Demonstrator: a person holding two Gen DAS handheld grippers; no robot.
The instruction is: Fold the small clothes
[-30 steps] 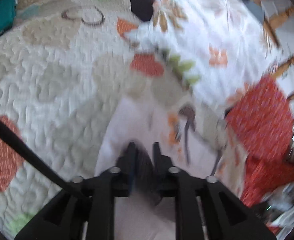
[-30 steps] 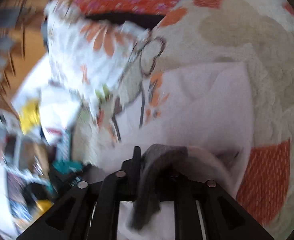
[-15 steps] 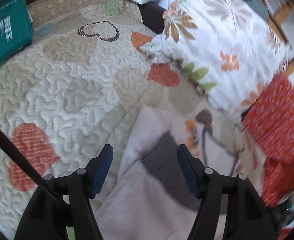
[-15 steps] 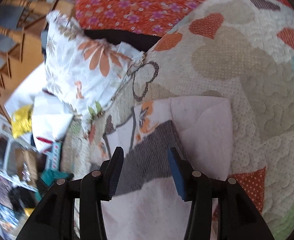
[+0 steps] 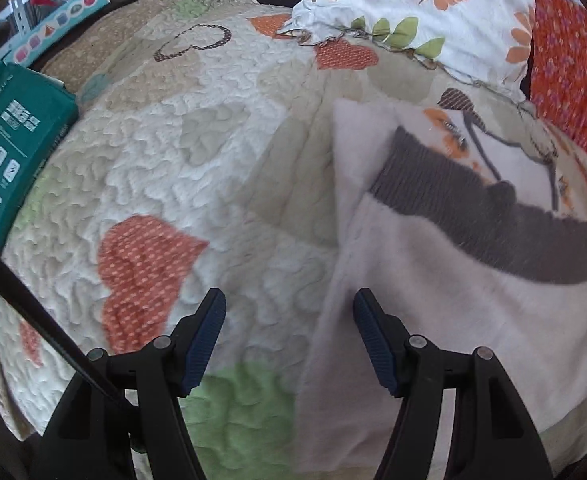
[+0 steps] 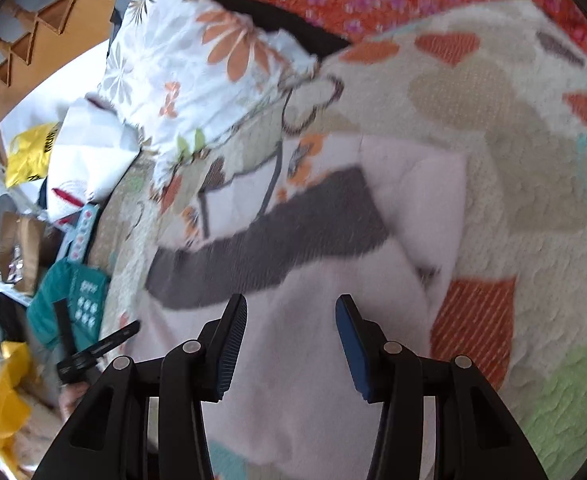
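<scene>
Both tools spread above a pale garment on a quilted bed

The left tool [image 5: 289,332] and right tool [image 6: 291,340] have just opened wide, jaws empty. The pale garment [image 5: 433,292], its grey ribbed waistband [image 5: 473,200] folded across the middle, lies flat on the heart-patterned quilt [image 5: 213,160], right tool directly over it, left tool over its edge. A floral pillow [image 5: 433,4] sits just beyond, an orange flowered cloth [image 5: 569,80] beside it. A teal box [image 5: 9,140] rests at the quilt's far edge; what it holds cannot be told.
</scene>
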